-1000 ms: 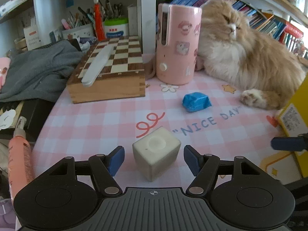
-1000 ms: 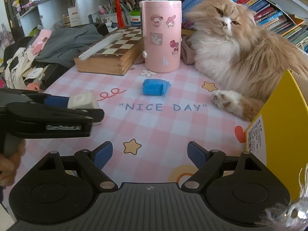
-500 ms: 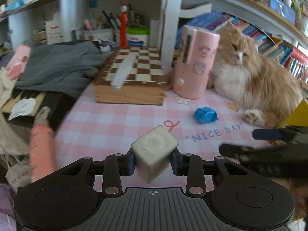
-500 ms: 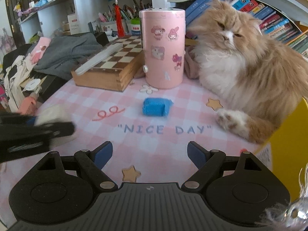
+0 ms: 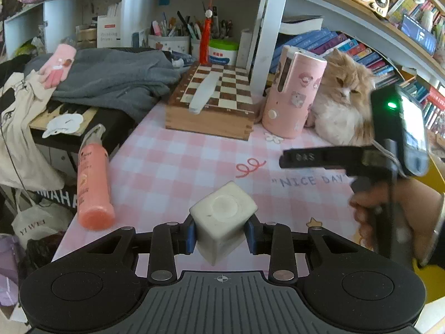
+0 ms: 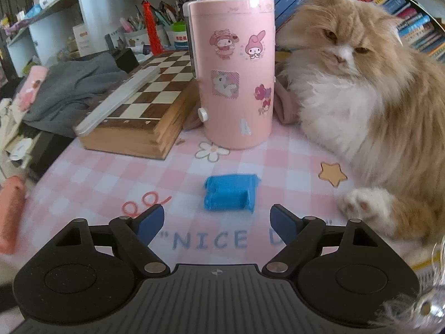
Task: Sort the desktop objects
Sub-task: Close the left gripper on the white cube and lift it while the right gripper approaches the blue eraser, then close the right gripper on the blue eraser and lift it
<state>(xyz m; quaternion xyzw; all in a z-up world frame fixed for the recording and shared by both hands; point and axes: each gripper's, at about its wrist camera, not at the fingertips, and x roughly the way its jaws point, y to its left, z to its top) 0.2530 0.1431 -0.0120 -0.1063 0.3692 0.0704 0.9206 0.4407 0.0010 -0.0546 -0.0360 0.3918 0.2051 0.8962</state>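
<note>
Change: left gripper [image 5: 221, 235] jaws, spread a second ago, now pinch white cube [image 5: 224, 222], lifted | right gripper [image 6: 215, 222] jaws spread, nearer blue packet [image 6: 229, 193] at centre | sorting underway

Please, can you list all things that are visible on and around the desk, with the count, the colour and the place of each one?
white cube: 1, off-white, between the left gripper's pads
blue packet: 1, blue, on the mat ahead of the right gripper
pink canister: 1, pink with stickers, beside the cat
chess box: 1, wooden, left of the canister
white strip: 1, on the chess box
cat: 1, orange and white, right side
spray bottle: 1, orange, left desk edge
grey garment: 1, far left
left gripper: shut on the cube
right gripper: open, empty
</note>
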